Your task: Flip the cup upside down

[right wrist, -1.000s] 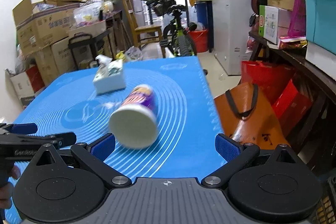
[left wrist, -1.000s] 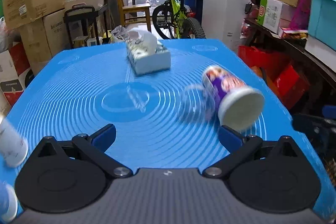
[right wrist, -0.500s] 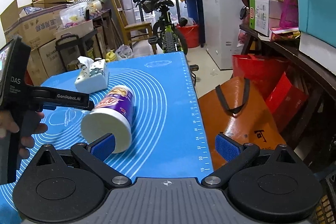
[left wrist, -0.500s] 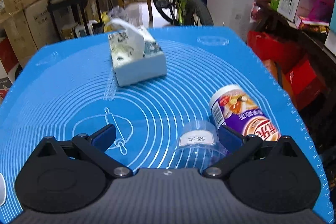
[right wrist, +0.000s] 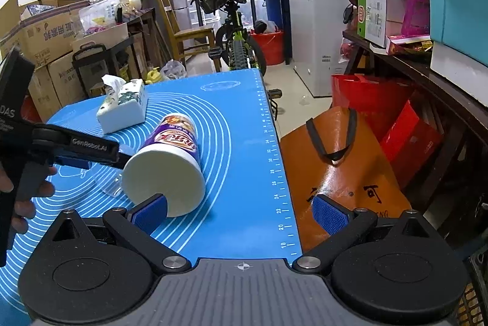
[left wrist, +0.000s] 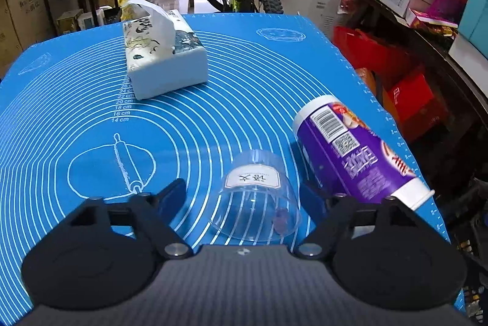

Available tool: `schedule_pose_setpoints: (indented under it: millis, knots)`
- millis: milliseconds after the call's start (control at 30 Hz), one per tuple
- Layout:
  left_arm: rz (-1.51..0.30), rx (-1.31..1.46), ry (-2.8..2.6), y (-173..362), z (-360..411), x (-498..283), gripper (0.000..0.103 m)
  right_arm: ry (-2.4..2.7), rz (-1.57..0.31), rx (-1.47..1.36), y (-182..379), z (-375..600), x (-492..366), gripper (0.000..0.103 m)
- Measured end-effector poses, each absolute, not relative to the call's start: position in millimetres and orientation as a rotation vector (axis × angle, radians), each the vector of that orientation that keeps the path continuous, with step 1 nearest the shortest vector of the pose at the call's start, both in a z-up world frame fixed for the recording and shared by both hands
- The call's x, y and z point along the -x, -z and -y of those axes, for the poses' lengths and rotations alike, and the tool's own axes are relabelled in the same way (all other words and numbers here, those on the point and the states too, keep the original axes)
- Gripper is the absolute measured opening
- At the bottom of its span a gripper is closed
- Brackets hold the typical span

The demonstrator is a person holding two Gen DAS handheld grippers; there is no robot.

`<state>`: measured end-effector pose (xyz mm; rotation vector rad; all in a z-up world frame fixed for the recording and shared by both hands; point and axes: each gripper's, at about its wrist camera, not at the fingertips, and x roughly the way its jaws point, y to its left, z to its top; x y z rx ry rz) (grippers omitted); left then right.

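Observation:
A clear plastic cup (left wrist: 257,197) with a white label lies on its side on the blue mat (left wrist: 91,112), its open mouth toward the camera. My left gripper (left wrist: 244,197) is open, its two blue pads on either side of the cup without touching it. In the right wrist view the left gripper (right wrist: 91,153) shows from the side over the cup (right wrist: 106,179), mostly hidden behind a purple canister (right wrist: 170,161). My right gripper (right wrist: 241,210) is open and empty near the mat's right front edge.
The purple canister (left wrist: 357,155) with a white cap lies on its side right of the cup. A tissue box (left wrist: 164,57) sits further back on the mat. An orange bag (right wrist: 341,173), red bags and shelves stand right of the table.
My left gripper has moved forward and down to the cup, so the cup now lies between its pads. The right gripper has drawn back and turned slightly right.

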<state>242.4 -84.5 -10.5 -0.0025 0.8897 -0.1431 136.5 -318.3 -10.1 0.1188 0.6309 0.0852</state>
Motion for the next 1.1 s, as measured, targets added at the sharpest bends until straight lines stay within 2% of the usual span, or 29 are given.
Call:
schedule_pose_setpoints:
  millis: [67, 133, 400, 667, 867, 1100]
  knots:
    - [-0.888, 0.008, 0.166, 11, 85, -242, 0.065, -0.084, -0.627, -0.124, 11, 320, -139, 0.101]
    - [-0.885, 0.003, 0.171, 9, 86, -240, 0.062, -0.085, -0.625, -0.122, 11, 322, -145, 0.101]
    - [-0.863, -0.004, 0.126, 4, 79, -225, 0.060, -0.069, -0.632, -0.139, 13, 324, -147, 0.101]
    - [-0.831, 0.017, 0.110, -9, 64, -166, 0.061, -0.101, -0.646, -0.146, 9, 317, -124, 0.101]
    - [-0.826, 0.044, 0.107, 1, 61, -118, 0.061, -0.151, -0.670, -0.131, 11, 301, -103, 0.101]
    - [-0.875, 0.136, 0.111, 9, 52, -101, 0.061, -0.171, -0.690, -0.119, 12, 290, -83, 0.101]
